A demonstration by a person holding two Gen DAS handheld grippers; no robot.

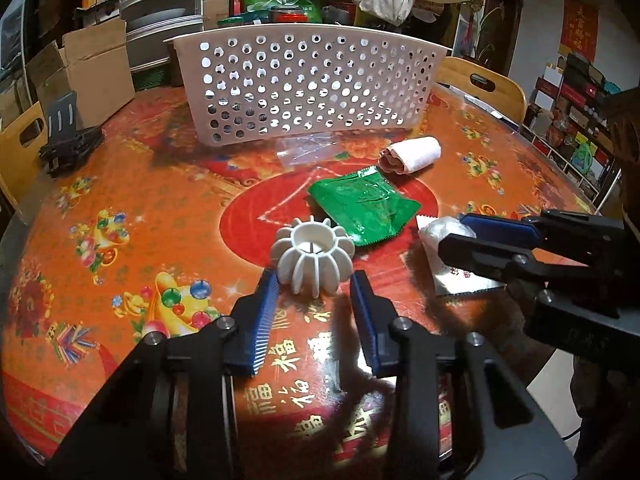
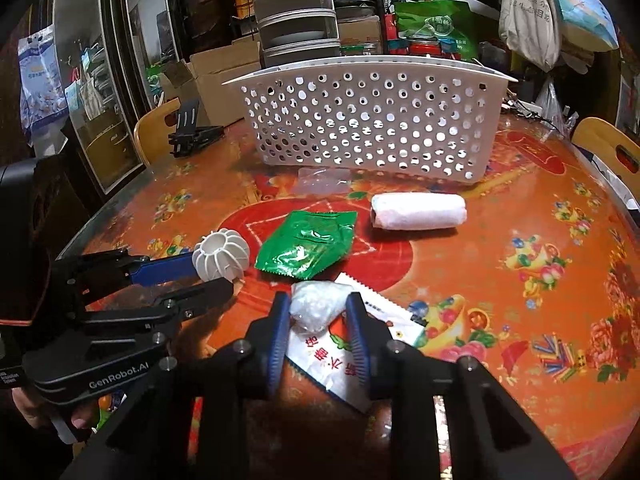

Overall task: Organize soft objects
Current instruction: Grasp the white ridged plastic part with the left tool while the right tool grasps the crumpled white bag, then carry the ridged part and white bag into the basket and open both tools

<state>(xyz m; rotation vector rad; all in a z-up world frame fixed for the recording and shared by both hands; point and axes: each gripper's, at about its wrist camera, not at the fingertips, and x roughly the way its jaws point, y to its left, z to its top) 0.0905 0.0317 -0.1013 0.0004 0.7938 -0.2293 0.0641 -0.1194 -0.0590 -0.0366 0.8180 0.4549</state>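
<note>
A white ribbed ball [image 1: 314, 258] lies on the table between the fingers of my open left gripper [image 1: 316, 282]; it also shows in the right wrist view [image 2: 221, 256]. A green packet [image 1: 364, 208] [image 2: 310, 244] lies just beyond it. A rolled white towel [image 1: 412, 155] [image 2: 418, 212] lies farther back. My right gripper [image 2: 318, 308] is open, its fingers on either side of a small clear bag of white granules [image 2: 316, 306] [image 1: 446, 230] resting on a white printed sachet [image 2: 352, 348]. A white perforated basket [image 1: 304, 88] [image 2: 372, 120] stands behind.
The table [image 1: 120, 220] has a red-orange patterned cover. A clear plastic wrapper [image 1: 306, 150] lies before the basket. A black clamp stand [image 1: 68, 140] and cardboard boxes [image 1: 92, 72] sit at the back left. Wooden chairs [image 1: 484, 86] stand around.
</note>
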